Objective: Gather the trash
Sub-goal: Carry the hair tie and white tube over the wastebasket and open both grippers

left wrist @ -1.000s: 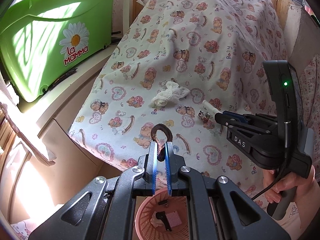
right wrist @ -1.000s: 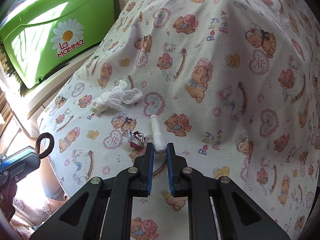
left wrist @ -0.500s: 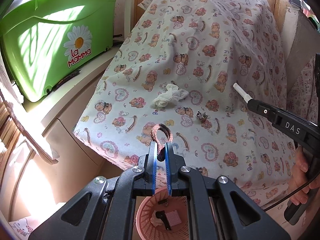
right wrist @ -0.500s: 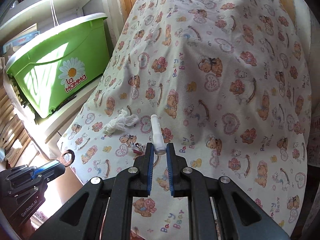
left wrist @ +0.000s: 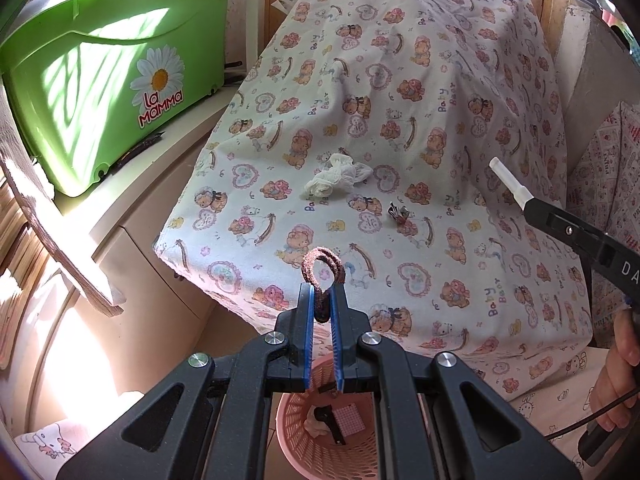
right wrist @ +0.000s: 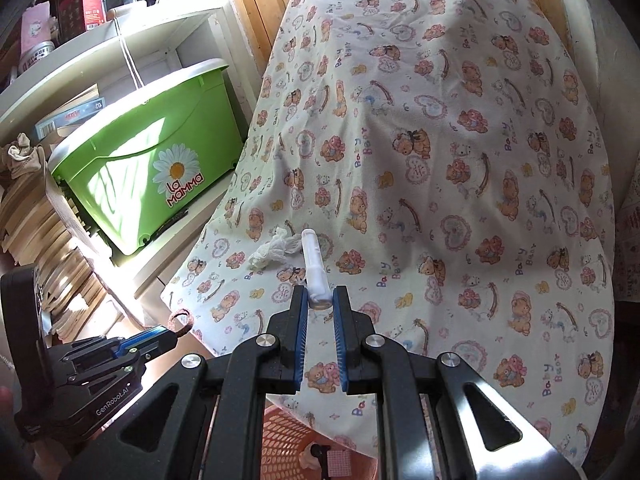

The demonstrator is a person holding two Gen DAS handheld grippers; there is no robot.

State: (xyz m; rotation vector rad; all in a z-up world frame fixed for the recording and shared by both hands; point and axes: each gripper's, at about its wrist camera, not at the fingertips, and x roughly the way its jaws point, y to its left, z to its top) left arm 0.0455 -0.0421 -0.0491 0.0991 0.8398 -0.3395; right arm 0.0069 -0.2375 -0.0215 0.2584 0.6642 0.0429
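— Left tool (left wrist: 321, 307): what has it got?
— Its blue-lined fingers are clamped on a brown hair tie (left wrist: 322, 276), the loop sticking up past the tips. It hangs over a pink basket (left wrist: 297, 416) that sits below the edge of the bear-print sheet (left wrist: 400, 100).
— And the right tool (right wrist: 320, 302)?
— Pinched on the base of a white plastic tube (right wrist: 313, 264), which points forward and up, off the sheet. From the left wrist view the tube juts out of that tool on the right side.
— What is lying on the sheet?
— A crumpled white wad (left wrist: 338, 179) and, near it to the right, a small striped wrapper (left wrist: 399, 214), apart from each other.
— Anything in the basket?
— A black piece and a pink checked scrap; the rest I cannot make out.
— Surroundings?
— A green tub (left wrist: 108, 92) marked "La Mamma" on the shelf to the left.
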